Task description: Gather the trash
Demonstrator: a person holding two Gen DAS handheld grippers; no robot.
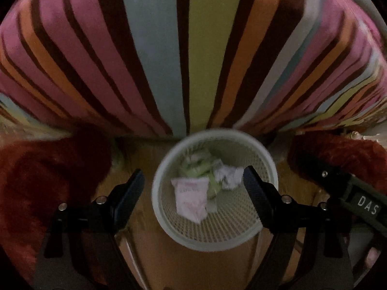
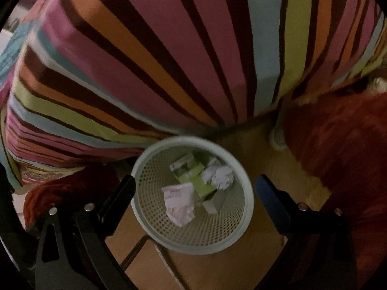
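A pale green mesh waste bin [image 1: 164,169] stands on the wooden floor below both grippers; it also shows in the right wrist view [image 2: 246,193]. Inside lie a crumpled pink-and-white wrapper [image 1: 191,199] [image 2: 179,203], a crumpled white paper ball [image 1: 229,176] [image 2: 219,175] and a green-and-white carton [image 1: 200,166] [image 2: 193,171]. My left gripper [image 1: 193,177] is open and empty above the bin. My right gripper [image 2: 194,183] is open and empty above the bin. The right gripper's body [image 1: 350,193] shows at the right of the left wrist view.
A bed with a striped cover [image 1: 193,48] [image 2: 169,60] rises just beyond the bin. Red shaggy rugs [image 1: 48,181] [image 2: 338,157] lie on the floor on both sides of the bin. Wooden floor [image 2: 217,270] shows around it.
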